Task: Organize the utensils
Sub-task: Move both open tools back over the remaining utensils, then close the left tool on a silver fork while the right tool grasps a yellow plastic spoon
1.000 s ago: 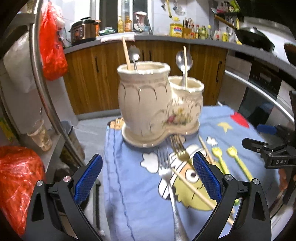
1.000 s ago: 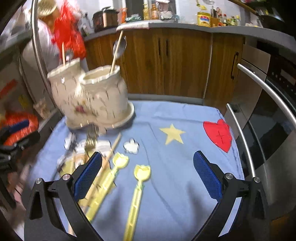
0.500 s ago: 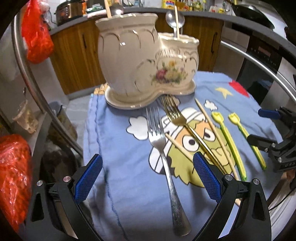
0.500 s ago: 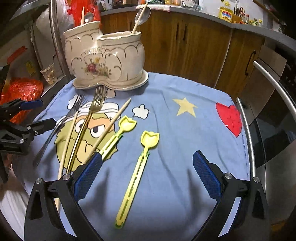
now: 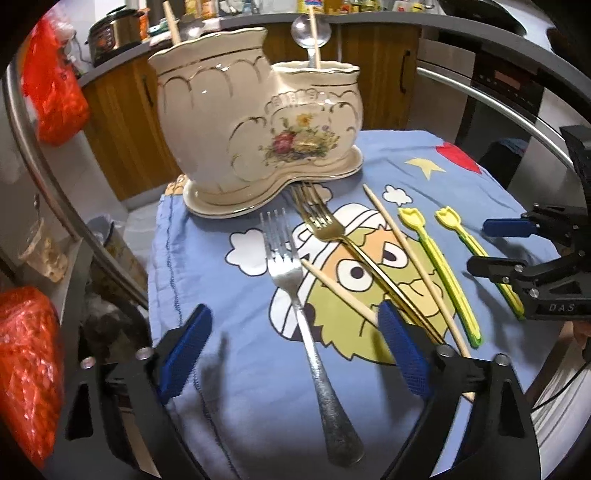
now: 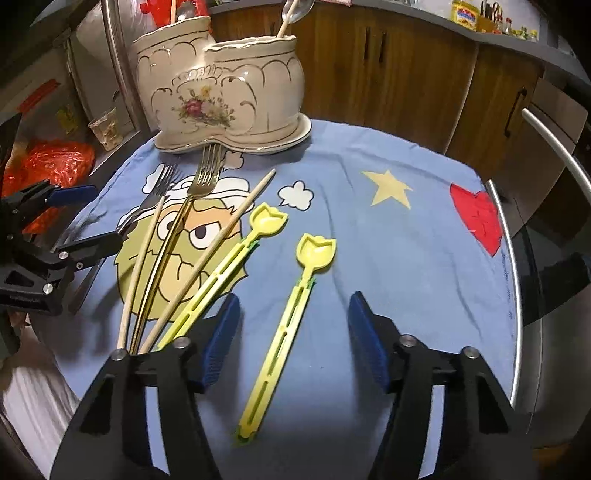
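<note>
- Left wrist view: the left gripper (image 5: 293, 349) hangs low over the blue cartoon cloth (image 5: 461, 177), its jaws closing but apart, pressing on nothing. The silver fork (image 5: 295, 291) lies lengthwise between the blue pads (image 5: 186, 347), apart from both, tines toward the far side.
- Beyond it the cream ceramic holder (image 5: 255, 122) stands upright at the far edge of the cloth, with a spoon (image 5: 309, 35) and sticks rising from its two cups.
- To the right lie a gold fork (image 5: 325, 225), its tines touching the holder's base, two wooden chopsticks (image 5: 413, 258) and two yellow tulip-headed picks (image 5: 441, 266).
- The right gripper (image 5: 498, 247) shows at the right edge over the rightmost pick.
- Right wrist view: the right gripper (image 6: 293, 341) has its jaws closing, a gap showing; one yellow pick (image 6: 288, 325) lies between the pads, untouched. The other pick (image 6: 221, 273) lies just left, beside the chopsticks (image 6: 210, 251) and gold fork (image 6: 177, 229). The holder (image 6: 221, 85) stands far left.
</note>
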A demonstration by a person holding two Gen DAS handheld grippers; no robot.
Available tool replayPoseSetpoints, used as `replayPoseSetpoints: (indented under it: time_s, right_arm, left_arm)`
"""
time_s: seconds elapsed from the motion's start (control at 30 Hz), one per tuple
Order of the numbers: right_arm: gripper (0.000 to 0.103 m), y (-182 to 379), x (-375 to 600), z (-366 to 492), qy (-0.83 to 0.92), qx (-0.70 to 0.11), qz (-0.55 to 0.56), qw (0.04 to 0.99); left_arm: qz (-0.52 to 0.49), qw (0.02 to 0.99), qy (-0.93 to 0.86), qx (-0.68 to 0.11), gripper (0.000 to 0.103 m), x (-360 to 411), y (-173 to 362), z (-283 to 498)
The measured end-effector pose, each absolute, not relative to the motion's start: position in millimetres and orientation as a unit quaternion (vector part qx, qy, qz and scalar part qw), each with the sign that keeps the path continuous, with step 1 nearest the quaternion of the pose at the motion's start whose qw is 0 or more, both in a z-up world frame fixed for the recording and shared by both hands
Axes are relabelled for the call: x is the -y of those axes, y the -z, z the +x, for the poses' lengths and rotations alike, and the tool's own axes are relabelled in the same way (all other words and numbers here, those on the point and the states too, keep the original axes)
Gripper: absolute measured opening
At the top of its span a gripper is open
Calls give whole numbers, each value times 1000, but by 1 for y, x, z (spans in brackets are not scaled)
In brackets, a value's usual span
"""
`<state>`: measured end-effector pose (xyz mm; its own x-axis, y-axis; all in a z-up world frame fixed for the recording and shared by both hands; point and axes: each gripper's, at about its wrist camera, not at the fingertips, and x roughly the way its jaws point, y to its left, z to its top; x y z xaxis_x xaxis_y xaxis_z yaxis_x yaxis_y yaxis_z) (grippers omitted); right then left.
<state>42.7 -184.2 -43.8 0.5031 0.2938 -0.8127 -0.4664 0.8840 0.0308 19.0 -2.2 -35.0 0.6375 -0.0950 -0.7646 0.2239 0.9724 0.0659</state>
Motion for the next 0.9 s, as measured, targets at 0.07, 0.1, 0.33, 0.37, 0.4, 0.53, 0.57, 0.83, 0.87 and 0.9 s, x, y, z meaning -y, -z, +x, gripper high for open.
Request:
replayPoseSetpoints:
  time_s: [0.07, 0.1, 0.33, 0.37, 0.4, 0.53, 0.57, 0.83, 0.87, 0.9]
  right_arm:
    - [52, 43, 183, 43, -219, -444, -99, 863]
    - [47, 43, 182, 43, -219, -443, -99, 864]
    - [40, 46, 180, 43, -222, -456, -97, 856]
    - [40, 47, 181, 44, -221, -459, -96, 855]
    - [40, 47, 181, 45, -220, -459, -93, 856]
    - [40, 47, 181, 46, -217, -457, -93, 858]
    - [40, 47, 181, 46, -216, -455, -96, 859]
    - [16, 46, 185, 50, -220, -446, -95, 862]
    - [15, 46, 186, 51, -220, -447, -91, 862]
    - [13, 46, 187, 52, -220, -448, -88, 862]
  left_arm:
    - [81, 899, 93, -419, 74, 4, 36, 20]
    - [81, 898, 95, -422, 67, 4, 38, 20]
    - [76, 887, 109, -442, 37, 3, 45, 22]
    - [75, 886, 109, -445, 34, 3, 46, 23]
    - [74, 885, 109, -446, 32, 2, 47, 24]
    - [77, 884, 106, -449, 31, 4, 49, 28]
    - [79, 884, 105, -448, 31, 4, 50, 28]
    - [79, 887, 91, -446, 14, 3, 50, 33]
    - [78, 887, 91, -446, 12, 2, 50, 33]
    - [79, 887, 89, -445, 11, 2, 50, 34]
